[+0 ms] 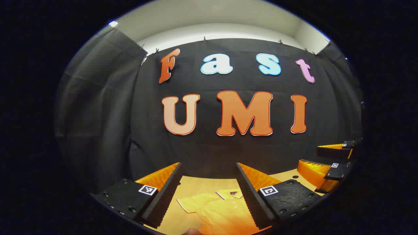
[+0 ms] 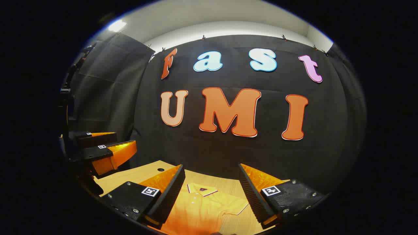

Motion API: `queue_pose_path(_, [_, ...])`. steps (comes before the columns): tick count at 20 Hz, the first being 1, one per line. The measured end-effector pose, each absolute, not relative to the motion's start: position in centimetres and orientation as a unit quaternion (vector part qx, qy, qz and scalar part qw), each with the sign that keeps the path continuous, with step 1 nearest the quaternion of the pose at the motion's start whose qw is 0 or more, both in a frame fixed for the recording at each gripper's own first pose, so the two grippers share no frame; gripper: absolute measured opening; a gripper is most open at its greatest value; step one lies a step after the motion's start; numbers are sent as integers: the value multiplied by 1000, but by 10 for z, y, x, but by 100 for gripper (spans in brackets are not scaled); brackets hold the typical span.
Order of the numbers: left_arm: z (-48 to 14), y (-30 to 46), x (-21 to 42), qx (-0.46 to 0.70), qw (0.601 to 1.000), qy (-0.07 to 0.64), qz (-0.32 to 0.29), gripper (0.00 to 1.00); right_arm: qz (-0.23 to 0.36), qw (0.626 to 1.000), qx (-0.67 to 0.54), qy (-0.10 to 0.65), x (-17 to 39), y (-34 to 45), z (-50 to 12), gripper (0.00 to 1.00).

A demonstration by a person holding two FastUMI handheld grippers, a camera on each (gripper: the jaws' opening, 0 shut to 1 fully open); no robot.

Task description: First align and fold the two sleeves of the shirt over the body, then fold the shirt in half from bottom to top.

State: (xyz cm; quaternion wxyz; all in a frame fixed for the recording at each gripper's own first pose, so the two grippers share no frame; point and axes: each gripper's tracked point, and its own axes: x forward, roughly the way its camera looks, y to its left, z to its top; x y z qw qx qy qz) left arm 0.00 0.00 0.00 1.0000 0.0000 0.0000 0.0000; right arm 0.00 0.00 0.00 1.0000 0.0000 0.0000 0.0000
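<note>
A yellow polo shirt (image 1: 218,209) lies flat on the wooden table (image 1: 199,184), collar toward the far wall, one short sleeve spread to the left. My left gripper (image 1: 209,192) hovers above it, open, with nothing between its fingers. In the right gripper view the same shirt (image 2: 202,209) lies below my right gripper (image 2: 211,192), which is open and empty, with a sleeve spread to the right. The right gripper (image 1: 329,163) also shows open at the right of the left gripper view. The left gripper (image 2: 101,147) appears open at the left of the right gripper view.
The table (image 2: 228,186) ends at the black cloth wall just behind the shirt's collar. A small dark hole (image 2: 160,169) sits in the tabletop at the back left. Both grippers hang well above the surface.
</note>
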Motion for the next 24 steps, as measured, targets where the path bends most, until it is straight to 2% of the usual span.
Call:
queue_pose_path(1, [0,-6,-4,-1,1000,1,-5,96,1,1000,1,-1,0,0,0,98])
queue_pose_path(10, [-19,3,-11,4,999,31,13,97,1,1000,-1,4,0,-12,-5,98])
queue_pose_path(15, [-14,-2,-15,-2,1000,21,12,97,-9,1000,-3,12,-2,-29,-13,98])
queue_pose_path(24, [-11,-15,-29,25,999,16,13,97,-40,993,5,108,28,-73,-72,98])
